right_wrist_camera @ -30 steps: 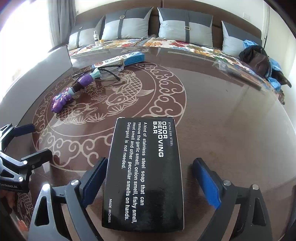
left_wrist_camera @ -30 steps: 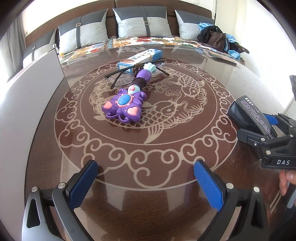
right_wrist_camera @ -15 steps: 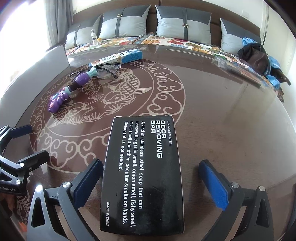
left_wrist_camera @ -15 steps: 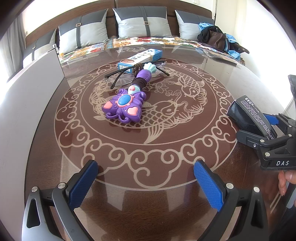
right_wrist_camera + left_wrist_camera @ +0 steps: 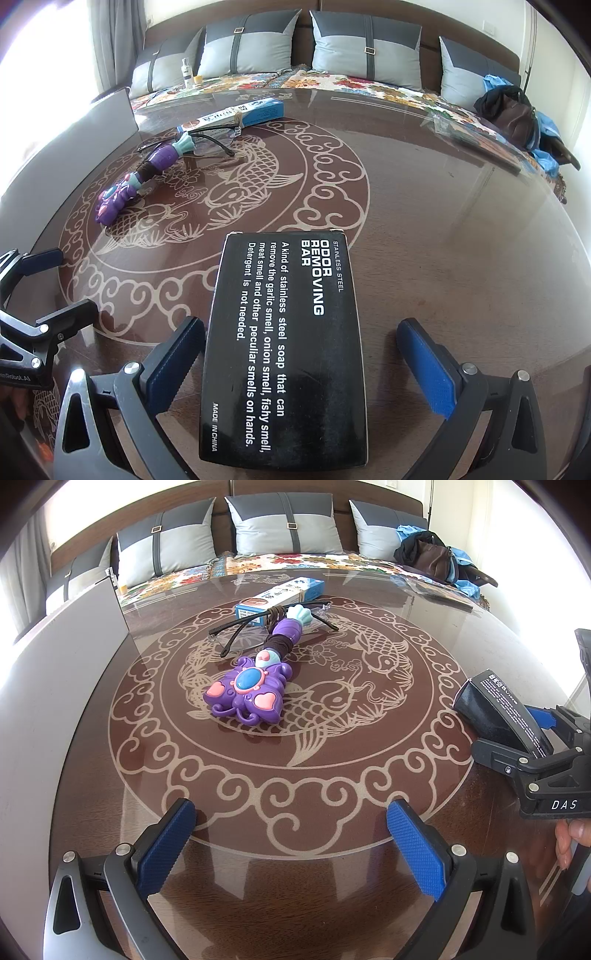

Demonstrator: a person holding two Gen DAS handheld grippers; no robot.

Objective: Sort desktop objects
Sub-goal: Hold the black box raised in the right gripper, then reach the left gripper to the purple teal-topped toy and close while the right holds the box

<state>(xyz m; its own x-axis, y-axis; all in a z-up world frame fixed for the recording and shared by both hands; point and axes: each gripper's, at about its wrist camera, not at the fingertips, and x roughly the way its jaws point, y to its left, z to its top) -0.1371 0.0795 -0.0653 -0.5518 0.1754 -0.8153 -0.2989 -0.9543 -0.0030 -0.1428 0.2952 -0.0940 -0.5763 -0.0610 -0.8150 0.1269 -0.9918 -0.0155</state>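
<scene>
My right gripper [image 5: 301,373] is spread wide around the black box [image 5: 284,347], which lies flat on the table [image 5: 443,240]; its left pad sits just beside the box edge, the right pad apart from it. My left gripper [image 5: 291,845] is open over bare table. The purple toy [image 5: 251,690], glasses [image 5: 236,635] and blue box [image 5: 280,594] lie together farther off.

The black box [image 5: 284,343] runs out under the right wrist view's bottom edge, so its near end is unseen; in the left wrist view the right claw [image 5: 532,738] is cut by the frame's right side; print on the blue carton [image 5: 280,592] is too small to read; the glasses [image 5: 258,626] lie partly under the purple toy [image 5: 247,692].
</scene>
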